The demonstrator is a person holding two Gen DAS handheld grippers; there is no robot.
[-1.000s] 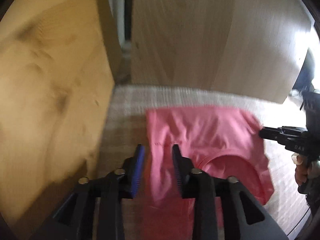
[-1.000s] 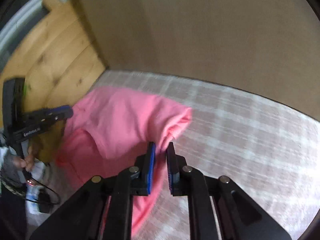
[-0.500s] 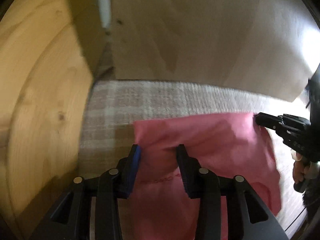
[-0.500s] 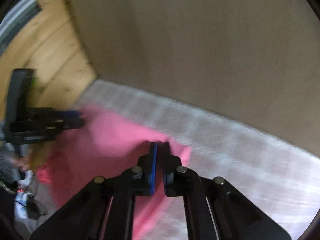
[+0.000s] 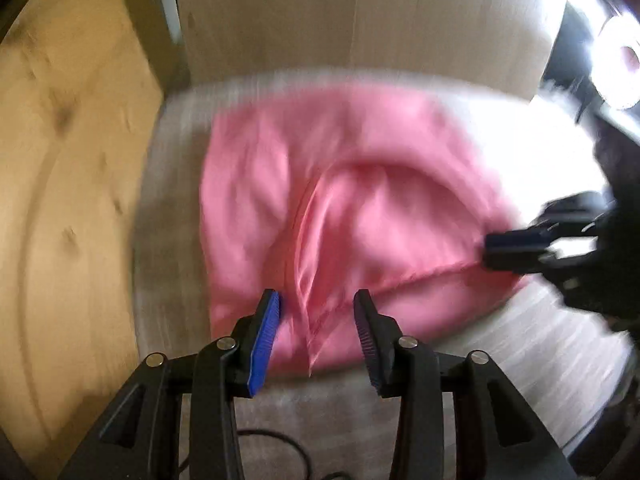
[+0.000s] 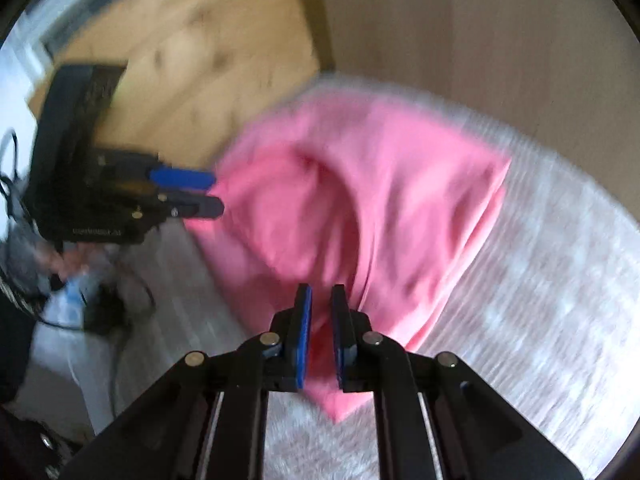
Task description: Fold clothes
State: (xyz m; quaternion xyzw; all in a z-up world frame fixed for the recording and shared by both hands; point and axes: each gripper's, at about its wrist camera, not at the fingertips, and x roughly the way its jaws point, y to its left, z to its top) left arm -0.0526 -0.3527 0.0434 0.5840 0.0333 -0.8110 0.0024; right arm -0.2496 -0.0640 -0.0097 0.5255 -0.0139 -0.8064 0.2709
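Left claw (image 5: 316,320), nearest, stands with its fingers apart astride a raised pleat of the pink shirt (image 5: 340,200); right claw (image 6: 320,320) is nearly together, pinching the shirt's near corner. The shirt lies rumpled on the checked bedcover (image 6: 540,280), against the wooden panel (image 5: 72,160). Risk, as judged: a pull by the right claw alone could drag the unheld side askew. A second earlier the cloth lay flatter and the left claw narrower.

Under my claws: pale grey-and-white checked woven cloth surface (image 5: 500,344), blurred. A crumpled pink fabric garment (image 5: 360,200) lies directly on it, bunched mid-surface. Black cable (image 5: 280,444) at near edge.
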